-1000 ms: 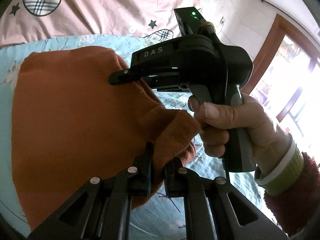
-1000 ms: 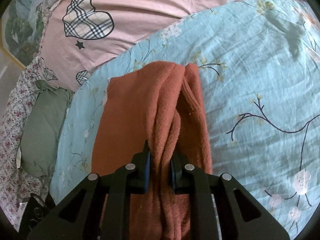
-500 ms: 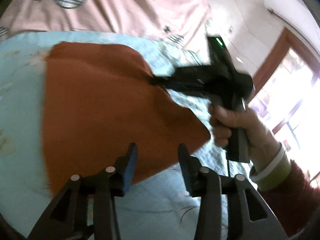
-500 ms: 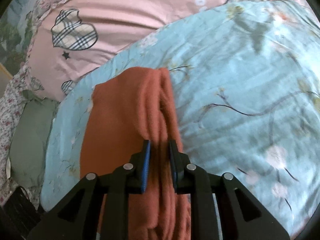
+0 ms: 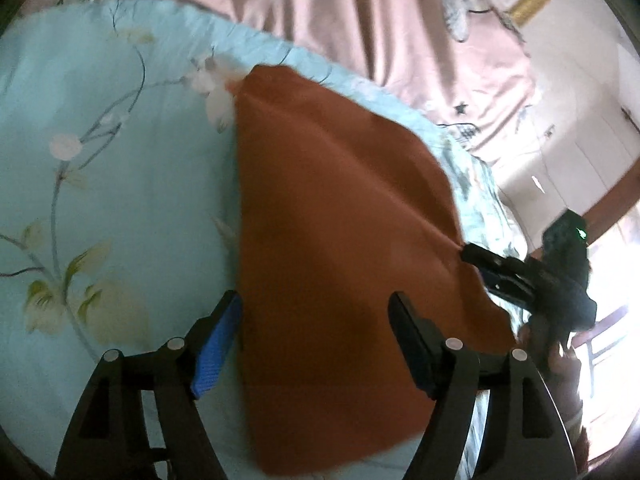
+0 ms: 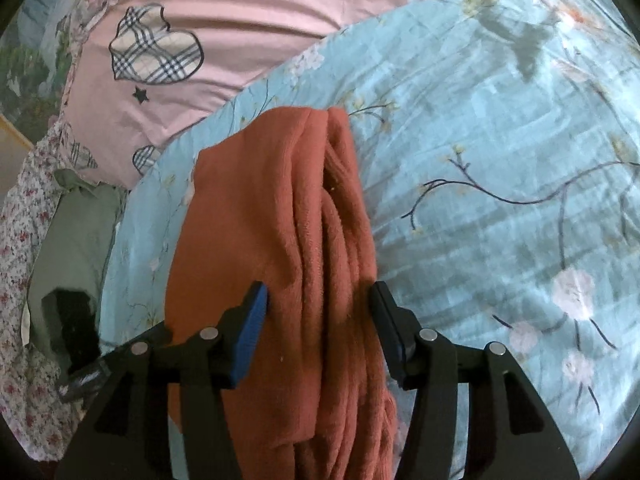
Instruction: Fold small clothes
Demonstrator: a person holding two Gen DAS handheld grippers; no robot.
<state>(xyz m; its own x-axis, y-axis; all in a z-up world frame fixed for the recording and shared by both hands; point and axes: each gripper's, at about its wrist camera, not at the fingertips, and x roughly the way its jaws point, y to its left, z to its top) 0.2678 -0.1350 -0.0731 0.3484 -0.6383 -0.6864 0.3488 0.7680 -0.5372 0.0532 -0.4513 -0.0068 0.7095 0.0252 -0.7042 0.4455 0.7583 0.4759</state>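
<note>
An orange knit garment (image 5: 340, 220) lies folded on the light blue floral bedspread (image 5: 120, 180). My left gripper (image 5: 316, 320) hovers over its near end with the jaws opening wide. Cloth lies under the gap, but neither pad presses on it. In the right wrist view the garment (image 6: 248, 220) shows long ridged folds along its right side. My right gripper (image 6: 318, 308) straddles those folds with its jaws opening, the pads off the cloth. From the left wrist view the right gripper (image 5: 500, 276) sits at the garment's right edge, held by a hand (image 5: 560, 360).
A pink quilt with plaid hearts (image 6: 280, 20) lies beyond the bedspread. A grey-green pillow (image 6: 80, 232) and a flowered sheet (image 6: 24, 240) are at the left. A bright window and wooden frame (image 5: 608, 208) stand at the right.
The left gripper let go of the garment's cuff, opened wide and swung across the bed. The right gripper's jaws opened off the fold they pinched. The garment now lies flatter.
</note>
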